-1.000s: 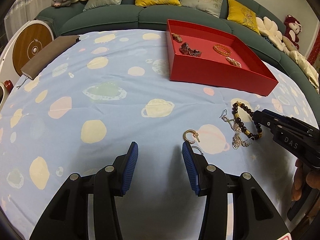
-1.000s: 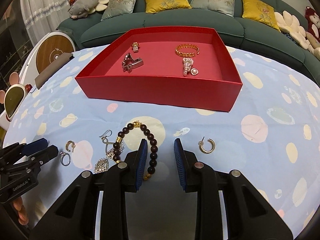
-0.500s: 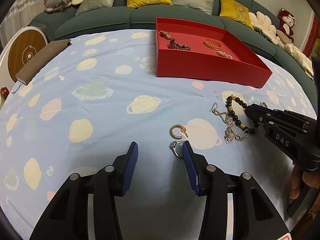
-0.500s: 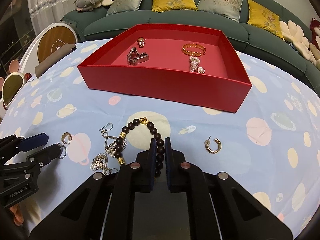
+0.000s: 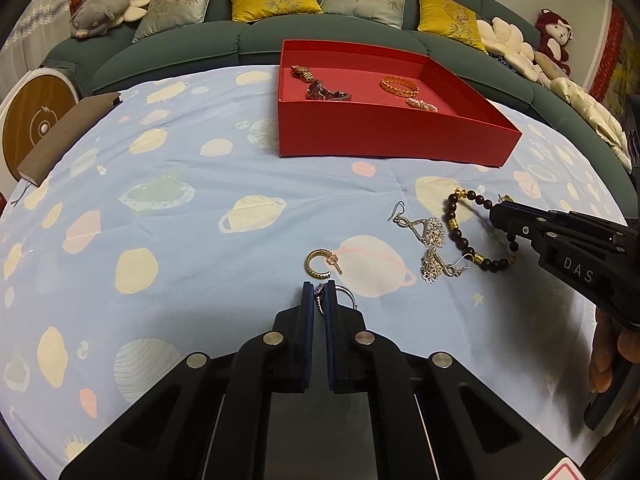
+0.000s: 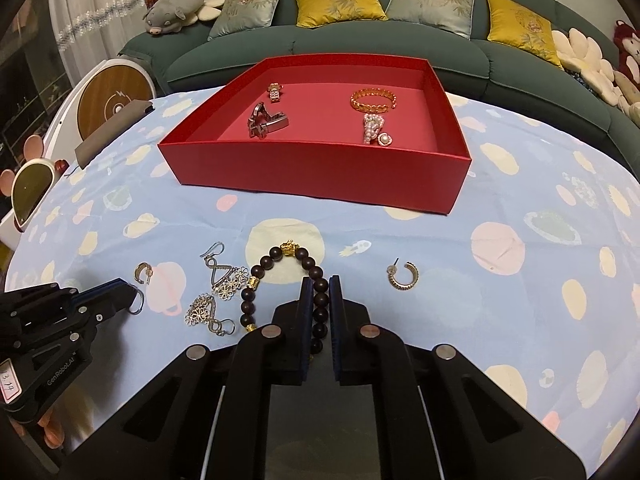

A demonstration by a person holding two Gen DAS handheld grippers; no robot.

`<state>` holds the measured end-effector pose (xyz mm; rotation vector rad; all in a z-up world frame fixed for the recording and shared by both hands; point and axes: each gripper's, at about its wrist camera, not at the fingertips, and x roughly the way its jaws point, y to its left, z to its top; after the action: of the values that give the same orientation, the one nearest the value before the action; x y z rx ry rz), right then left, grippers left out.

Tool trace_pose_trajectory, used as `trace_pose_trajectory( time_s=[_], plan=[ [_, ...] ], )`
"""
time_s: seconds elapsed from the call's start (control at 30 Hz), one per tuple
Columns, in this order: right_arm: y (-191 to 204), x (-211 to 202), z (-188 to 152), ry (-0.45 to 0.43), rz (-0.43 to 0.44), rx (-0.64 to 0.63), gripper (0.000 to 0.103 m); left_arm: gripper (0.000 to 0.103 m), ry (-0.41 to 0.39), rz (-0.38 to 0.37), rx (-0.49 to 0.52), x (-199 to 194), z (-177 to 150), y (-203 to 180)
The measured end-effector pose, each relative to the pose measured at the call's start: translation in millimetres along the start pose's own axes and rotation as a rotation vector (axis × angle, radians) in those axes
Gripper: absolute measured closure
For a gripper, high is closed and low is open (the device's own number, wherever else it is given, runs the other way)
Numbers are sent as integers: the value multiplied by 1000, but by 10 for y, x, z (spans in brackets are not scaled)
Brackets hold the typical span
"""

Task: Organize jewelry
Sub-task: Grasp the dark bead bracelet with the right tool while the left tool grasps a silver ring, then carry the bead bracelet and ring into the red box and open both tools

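My left gripper (image 5: 319, 286) is closing its jaws on a silver ring (image 5: 345, 294), and the blue pads press on it. It shows at the left of the right wrist view as the left gripper (image 6: 128, 296). My right gripper (image 6: 321, 280) is shut on a dark bead bracelet (image 6: 276, 258) that lies on the blue cloth. In the left wrist view the right gripper (image 5: 496, 216) bites the bracelet (image 5: 456, 232). The red box (image 6: 320, 172) behind holds a gold bracelet (image 6: 374, 100), a pearl piece and watch parts.
Loose on the cloth are a gold hoop earring (image 5: 320, 264), its twin (image 6: 404, 276) and two silver flower earrings (image 6: 224, 288). A brown notebook (image 5: 68, 136) lies far left. A green sofa (image 5: 260, 40) with cushions curves behind. A person's hand (image 5: 608, 360) holds the right gripper.
The left jaws moved over the silver ring and closed on it. The right jaws narrowed from half open to shut on the bead bracelet. Both hands barely shifted.
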<state>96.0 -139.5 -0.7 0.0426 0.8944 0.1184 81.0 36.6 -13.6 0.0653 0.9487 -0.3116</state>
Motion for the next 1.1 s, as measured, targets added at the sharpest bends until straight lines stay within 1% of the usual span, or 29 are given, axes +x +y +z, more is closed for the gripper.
trace_pose_trajectory(
  time_s=[0.3,0.6,0.87,0.93,1.1],
  plan=[
    [-70,-188,31,-37,17,13,96,100,-53,-36,-13,-219,81,5],
    [-106,-501,183,-122,32,15,96,100,-123,-74,-40,-490,297,10],
    [-177,-763,555,-233,32,47,96,100,-193,-94,-58,-615,686,-67],
    [-172,-806,642,-258,28,47,96,100,-218,-79,-51,-633,800,-90],
    [-159,-809,823,-292,20,39,96,100,-263,-75,-68,-625,1124,-105]
  ],
)
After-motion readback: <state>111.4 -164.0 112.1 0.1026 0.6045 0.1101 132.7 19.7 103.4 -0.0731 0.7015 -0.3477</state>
